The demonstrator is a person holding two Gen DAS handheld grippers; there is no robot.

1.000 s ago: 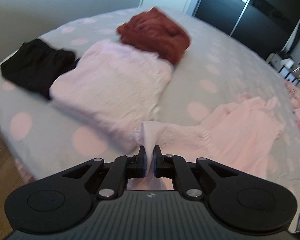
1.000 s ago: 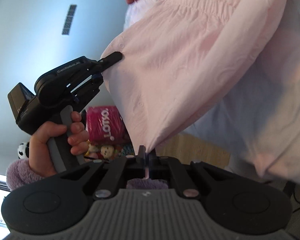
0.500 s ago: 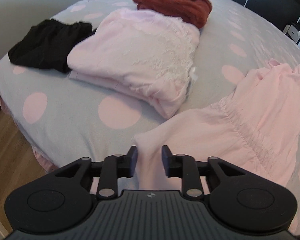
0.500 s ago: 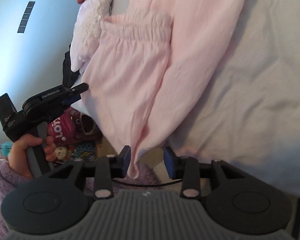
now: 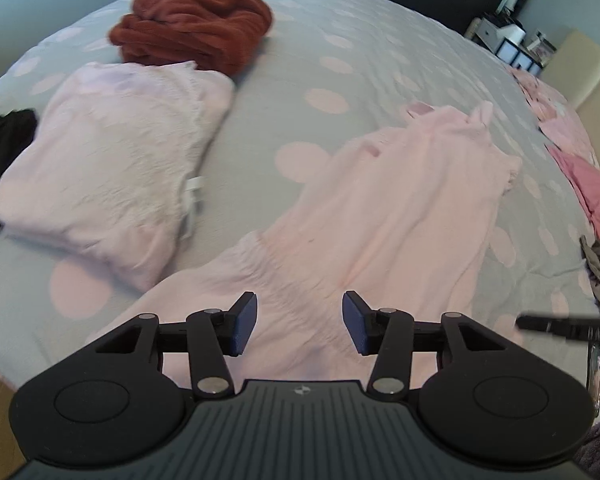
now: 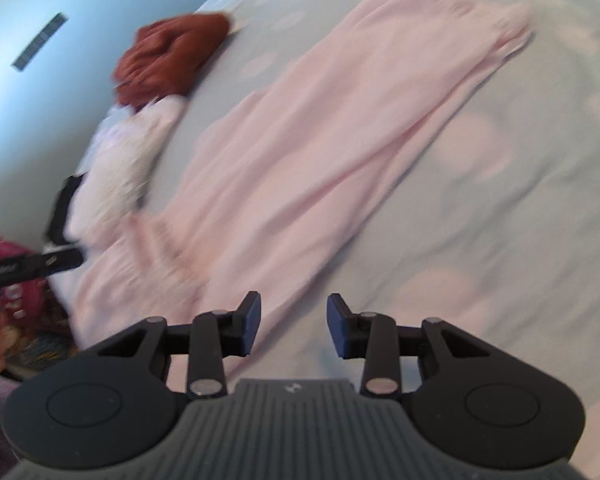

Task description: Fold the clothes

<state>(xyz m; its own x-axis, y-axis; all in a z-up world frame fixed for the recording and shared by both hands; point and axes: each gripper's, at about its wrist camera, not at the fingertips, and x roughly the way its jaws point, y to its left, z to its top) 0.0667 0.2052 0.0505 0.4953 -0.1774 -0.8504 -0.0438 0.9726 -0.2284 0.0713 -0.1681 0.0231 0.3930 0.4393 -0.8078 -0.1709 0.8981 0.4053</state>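
Left wrist view: our left gripper (image 5: 299, 322) is hovering over the near end of the pale pink dress (image 5: 384, 216), jaws opening, pads apart w/ nothing pinched; fabric is lying under the gap, not gripped. The dress is lying flat on the grey polka-dot bed (image 5: 364, 48), stretching from the near edge toward the bed's middle. Twd the left edge we're seeing a folded pale pink garment (image 5: 108, 176), w/ a black garment (image 5: 0, 152) just beside it at the very edge, and a rust-red bundle (image 5: 196, 20) touching its far side. A darker pink heap (image 5: 596, 196) is sitting at the right edge. The tip of our right gripper (image 5: 556, 326) is poking in at the frame's right.

Right wrist view: our right gripper (image 6: 294, 324) is partly open, holding nothing; the dress (image 6: 340, 128) is lying just beyond and under its left pad, running diagonally across the bed (image 6: 520, 220). Rust-red bundle (image 6: 168, 60) and folded garment (image 6: 128, 160) are lying nr the far-left edge. Left gripper (image 6: 40, 262) is showing at the frame's left; view is blurry.
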